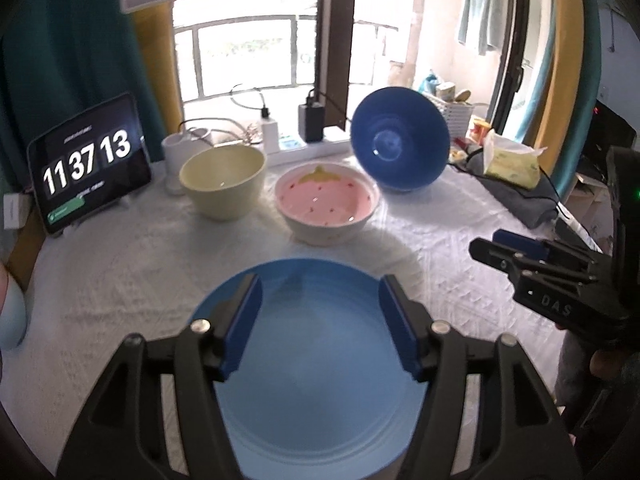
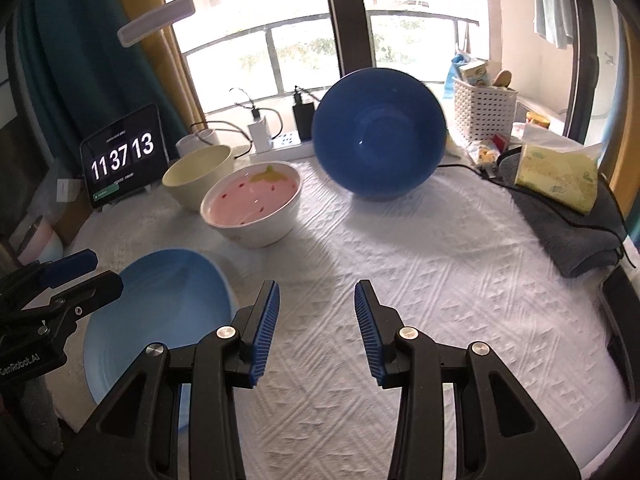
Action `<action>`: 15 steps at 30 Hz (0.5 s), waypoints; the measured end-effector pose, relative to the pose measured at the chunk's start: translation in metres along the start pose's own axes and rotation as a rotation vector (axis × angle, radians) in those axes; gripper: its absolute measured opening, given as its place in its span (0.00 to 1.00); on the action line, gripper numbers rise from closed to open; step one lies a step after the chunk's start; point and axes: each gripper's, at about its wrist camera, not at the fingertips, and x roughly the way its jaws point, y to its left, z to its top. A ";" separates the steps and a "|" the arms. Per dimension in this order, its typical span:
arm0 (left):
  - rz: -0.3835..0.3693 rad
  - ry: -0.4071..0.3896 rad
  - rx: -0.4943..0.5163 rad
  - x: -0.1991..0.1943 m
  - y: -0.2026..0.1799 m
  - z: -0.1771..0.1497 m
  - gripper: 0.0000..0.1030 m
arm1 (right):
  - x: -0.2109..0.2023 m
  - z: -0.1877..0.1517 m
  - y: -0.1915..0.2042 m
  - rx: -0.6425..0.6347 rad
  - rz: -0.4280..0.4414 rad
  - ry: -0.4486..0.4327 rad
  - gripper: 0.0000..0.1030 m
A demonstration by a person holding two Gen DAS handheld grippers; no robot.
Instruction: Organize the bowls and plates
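A light blue plate (image 1: pixel 316 360) lies flat on the white tablecloth, right under my open left gripper (image 1: pixel 320 304); it also shows in the right wrist view (image 2: pixel 160 320). Behind it stand a pink strawberry bowl (image 1: pixel 326 204) (image 2: pixel 252 204) and a cream bowl (image 1: pixel 222 180) (image 2: pixel 196 176). A dark blue bowl (image 1: pixel 400 140) (image 2: pixel 378 132) stands tipped on its edge at the back, its inside facing me. My right gripper (image 2: pixel 316 320) is open and empty over bare cloth, right of the plate; it shows at the right in the left wrist view (image 1: pixel 508 248).
A tablet clock (image 1: pixel 88 164) stands back left beside a white mug (image 1: pixel 180 152). A power strip with chargers (image 1: pixel 304 136) runs along the windowsill. A tissue pack (image 2: pixel 556 172) on a grey towel (image 2: pixel 572 228) and a white basket (image 2: pixel 484 108) sit at the right.
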 end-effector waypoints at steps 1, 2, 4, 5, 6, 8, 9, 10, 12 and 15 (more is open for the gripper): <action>-0.005 0.001 0.007 0.001 -0.002 0.001 0.61 | 0.000 0.001 -0.002 0.001 -0.002 -0.003 0.40; -0.007 0.004 0.013 0.003 -0.004 0.003 0.61 | -0.001 0.002 -0.004 0.003 -0.004 -0.007 0.40; -0.005 0.003 0.026 0.007 -0.008 0.008 0.61 | -0.001 0.004 -0.009 0.008 -0.009 -0.014 0.40; -0.002 0.001 0.032 0.008 -0.010 0.011 0.61 | -0.001 0.005 -0.010 0.009 -0.010 -0.016 0.40; -0.001 -0.001 0.036 0.010 -0.011 0.013 0.61 | -0.002 0.006 -0.013 0.011 -0.012 -0.019 0.40; -0.003 -0.009 0.039 0.012 -0.014 0.019 0.61 | -0.002 0.007 -0.017 0.015 -0.015 -0.025 0.40; -0.006 -0.013 0.042 0.013 -0.015 0.023 0.61 | -0.002 0.008 -0.019 0.017 -0.017 -0.028 0.40; -0.007 -0.017 0.045 0.014 -0.017 0.025 0.61 | -0.002 0.009 -0.020 0.019 -0.021 -0.030 0.40; -0.011 -0.024 0.052 0.017 -0.021 0.030 0.61 | -0.002 0.011 -0.025 0.023 -0.026 -0.035 0.40; -0.017 -0.037 0.065 0.019 -0.027 0.037 0.61 | -0.002 0.017 -0.032 0.025 -0.037 -0.043 0.40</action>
